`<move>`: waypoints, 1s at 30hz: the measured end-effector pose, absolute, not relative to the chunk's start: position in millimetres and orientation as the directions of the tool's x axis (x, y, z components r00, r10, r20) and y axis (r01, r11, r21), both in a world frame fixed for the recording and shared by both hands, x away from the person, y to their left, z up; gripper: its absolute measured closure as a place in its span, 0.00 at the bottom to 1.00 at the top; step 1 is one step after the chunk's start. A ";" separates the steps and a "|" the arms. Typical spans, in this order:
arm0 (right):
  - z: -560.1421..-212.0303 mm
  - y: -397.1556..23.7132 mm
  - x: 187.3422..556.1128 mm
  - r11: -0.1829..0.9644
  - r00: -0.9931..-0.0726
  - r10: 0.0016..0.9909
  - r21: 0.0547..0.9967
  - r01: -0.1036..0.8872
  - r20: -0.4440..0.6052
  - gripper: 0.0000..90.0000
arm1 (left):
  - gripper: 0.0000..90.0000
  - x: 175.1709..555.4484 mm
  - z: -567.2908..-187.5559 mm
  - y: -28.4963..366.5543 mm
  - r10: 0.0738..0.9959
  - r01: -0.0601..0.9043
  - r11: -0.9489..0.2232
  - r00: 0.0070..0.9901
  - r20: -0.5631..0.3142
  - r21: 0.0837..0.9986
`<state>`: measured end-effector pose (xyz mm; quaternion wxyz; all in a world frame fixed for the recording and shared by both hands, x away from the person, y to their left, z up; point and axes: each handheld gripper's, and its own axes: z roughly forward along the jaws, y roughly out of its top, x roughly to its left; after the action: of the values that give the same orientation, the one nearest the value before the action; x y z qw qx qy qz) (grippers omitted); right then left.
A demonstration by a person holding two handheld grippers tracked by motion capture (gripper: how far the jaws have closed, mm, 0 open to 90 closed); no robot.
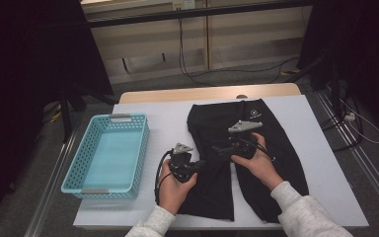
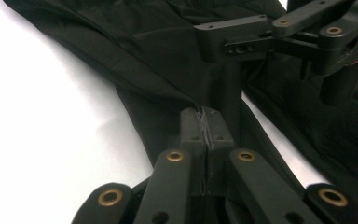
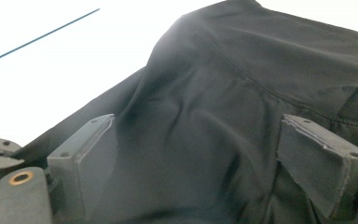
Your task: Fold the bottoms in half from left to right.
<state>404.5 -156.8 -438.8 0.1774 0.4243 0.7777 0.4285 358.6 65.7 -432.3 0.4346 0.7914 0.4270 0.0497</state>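
Left gripper [image 1: 199, 165] is pinching the inner edge of the black shorts [image 1: 276, 148] on the white table [image 1: 168, 118], jaws clamped tight; right gripper [image 1: 220, 148] is hovering wide open over the crotch, leg running toward the person.

Basket [image 1: 107, 156] left of trousers [image 1: 256, 148] on table [image 1: 325, 148]

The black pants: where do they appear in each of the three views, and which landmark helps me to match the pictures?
High view: the black pants lie right of centre, legs toward the person.
Left gripper view: they cross the top and right, beyond the shut jaws.
Right gripper view: they cover the centre and right, between the open jaws.
Shared landmark: the white table cover, bright at the left in both gripper views.
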 end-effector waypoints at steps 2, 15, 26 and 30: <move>-439.6 -154.6 405.0 0.275 -0.577 0.812 0.817 0.506 0.084 0.15 | 0.99 358.3 -432.2 64.8 0.715 0.630 -0.246 0.631 -0.300 0.737; -435.7 -129.5 411.6 0.289 -0.620 0.778 0.818 0.498 0.102 0.21 | 0.99 358.6 -435.0 62.7 0.706 0.634 -0.247 0.636 -0.312 0.733; -447.4 -100.9 423.8 0.375 -0.672 0.737 0.783 0.496 0.073 0.57 | 0.99 357.7 -433.6 62.5 0.699 0.620 -0.237 0.643 -0.312 0.748; -448.3 -106.1 429.9 0.339 -0.660 0.743 0.786 0.517 0.113 0.84 | 0.99 357.8 -432.8 62.3 0.699 0.606 -0.236 0.649 -0.300 0.760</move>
<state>429.9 -106.1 -448.3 0.1338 0.3900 0.8073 0.4222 357.8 62.3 -432.8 0.4570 0.7845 0.4160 0.0512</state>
